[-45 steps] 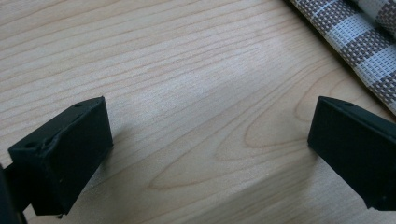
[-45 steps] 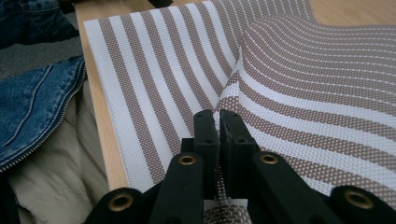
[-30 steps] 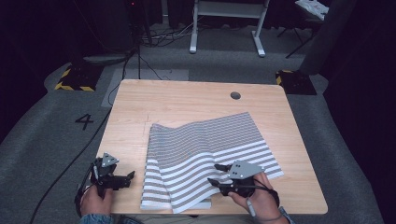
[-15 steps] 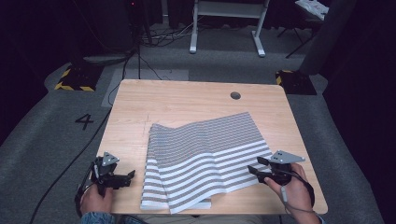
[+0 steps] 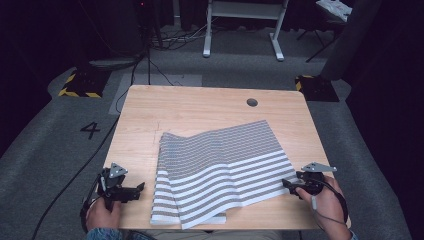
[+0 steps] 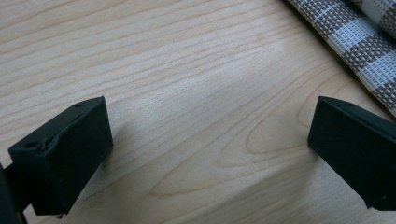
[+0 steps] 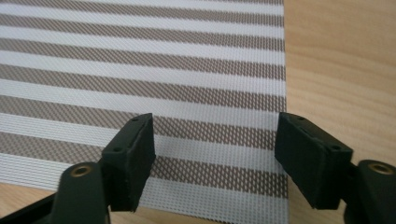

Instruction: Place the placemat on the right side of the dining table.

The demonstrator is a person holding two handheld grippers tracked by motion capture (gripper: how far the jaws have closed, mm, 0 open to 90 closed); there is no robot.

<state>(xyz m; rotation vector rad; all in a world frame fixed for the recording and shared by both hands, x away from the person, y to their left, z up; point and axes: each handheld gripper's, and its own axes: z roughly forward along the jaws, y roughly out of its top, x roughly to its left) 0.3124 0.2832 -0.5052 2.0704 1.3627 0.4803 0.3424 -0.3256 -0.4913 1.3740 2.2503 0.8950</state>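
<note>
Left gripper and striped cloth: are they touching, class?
Apart. The left gripper view shows the left gripper open over bare table, with the striped cloth beyond its jaws.

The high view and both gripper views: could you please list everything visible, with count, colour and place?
Striped mat: one, grey and white, partly folded, on the table's near half.
Table: one, light wood, centre, with a round hole near its far right edge.
Warning-striped floor blocks: two, yellow and black, beyond the table's far corners.
White frame: one, on the floor behind.
Number 4: one, black, on the grey floor at left.
Left gripper: one, black, open over bare wood left of the mat.
Right gripper: one, black, jaws just opened, at the mat's near right corner.
</note>
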